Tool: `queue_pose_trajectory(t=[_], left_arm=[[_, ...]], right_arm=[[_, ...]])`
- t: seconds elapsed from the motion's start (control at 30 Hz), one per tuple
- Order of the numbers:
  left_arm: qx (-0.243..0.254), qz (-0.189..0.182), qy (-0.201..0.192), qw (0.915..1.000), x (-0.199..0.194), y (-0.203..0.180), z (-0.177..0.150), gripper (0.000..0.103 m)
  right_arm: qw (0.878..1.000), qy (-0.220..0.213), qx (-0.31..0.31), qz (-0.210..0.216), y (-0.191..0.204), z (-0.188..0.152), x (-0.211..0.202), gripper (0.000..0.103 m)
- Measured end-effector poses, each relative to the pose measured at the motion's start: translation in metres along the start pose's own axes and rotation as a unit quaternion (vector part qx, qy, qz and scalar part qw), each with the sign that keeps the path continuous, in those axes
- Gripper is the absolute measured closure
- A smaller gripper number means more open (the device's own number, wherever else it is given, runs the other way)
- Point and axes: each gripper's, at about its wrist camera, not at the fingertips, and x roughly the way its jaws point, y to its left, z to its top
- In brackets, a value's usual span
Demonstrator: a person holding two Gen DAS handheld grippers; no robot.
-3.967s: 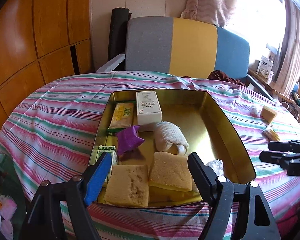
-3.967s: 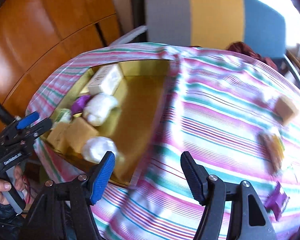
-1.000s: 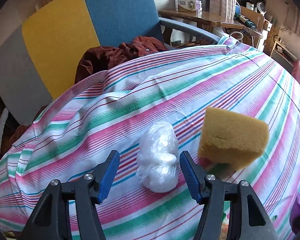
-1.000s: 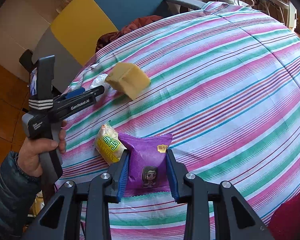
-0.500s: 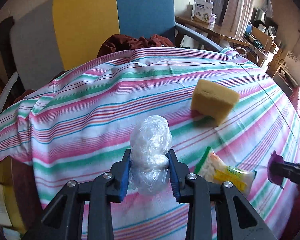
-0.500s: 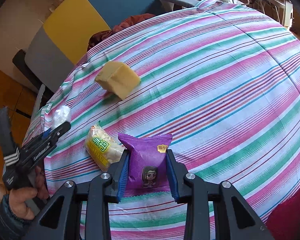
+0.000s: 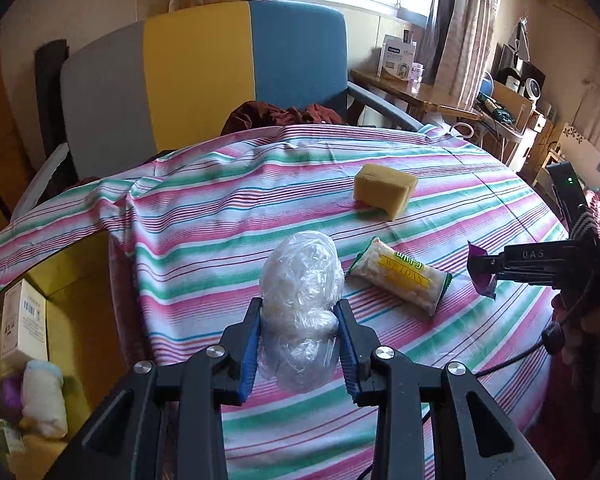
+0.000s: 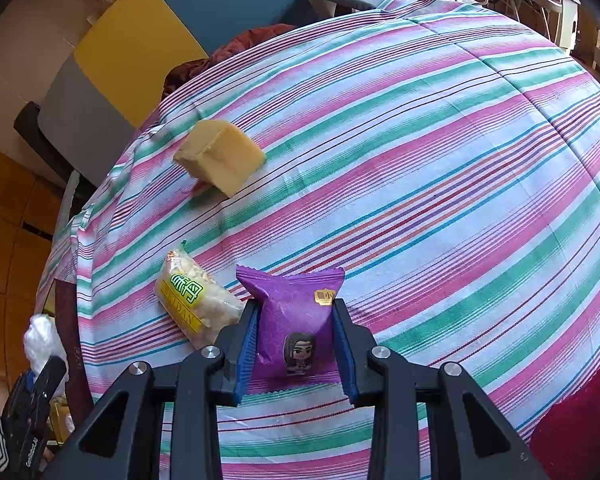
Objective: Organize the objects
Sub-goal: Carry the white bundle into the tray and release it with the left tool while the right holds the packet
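Observation:
My left gripper (image 7: 300,320) is shut on a clear plastic-wrapped bundle (image 7: 302,280) and holds it above the striped tablecloth (image 7: 204,240). My right gripper (image 8: 296,336) is shut on a purple snack packet (image 8: 296,316), which also shows at the right of the left wrist view (image 7: 480,274). A green and yellow rice cracker packet (image 7: 400,280) and a yellow sponge (image 7: 384,190) lie on the cloth; both also show in the right wrist view, packet (image 8: 192,300) and sponge (image 8: 220,156). The gold tray (image 7: 80,280) is at the left, holding a white box (image 7: 22,320) and a rolled white cloth (image 7: 44,400).
A grey, yellow and blue chair (image 7: 204,80) stands behind the table with a dark red garment (image 7: 280,114) on its seat. A wooden side table (image 7: 416,92) with boxes stands at the right. Wooden panelling (image 8: 4,220) is at the left.
My left gripper has swung left with the plastic bundle held off the cloth, and the gold tray has come into view. My right gripper holds the purple packet much as before.

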Motion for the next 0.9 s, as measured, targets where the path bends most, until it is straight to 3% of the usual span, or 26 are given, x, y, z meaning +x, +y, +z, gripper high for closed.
queue_pose_trajectory(t=[0.33, 0.63, 0.9], left_arm=[[-0.025, 0.025, -0.019, 0.9992, -0.040, 0.045, -0.033, 0.068], [-0.062, 0.029, -0.027, 0.9973, -0.055, 0.080, -0.050, 0.068], [-0.100, 0.054, -0.025, 0.9932, -0.064, 0.121, -0.071, 0.068]], right_arm=[[1.000, -0.002, 0.004, -0.022, -0.001, 0.001, 0.003, 0.069], [0.999, 0.010, 0.012, -0.048, -0.007, 0.002, 0.011, 0.069], [0.998, 0.010, 0.009, -0.058, -0.007, 0.001, 0.012, 0.069]])
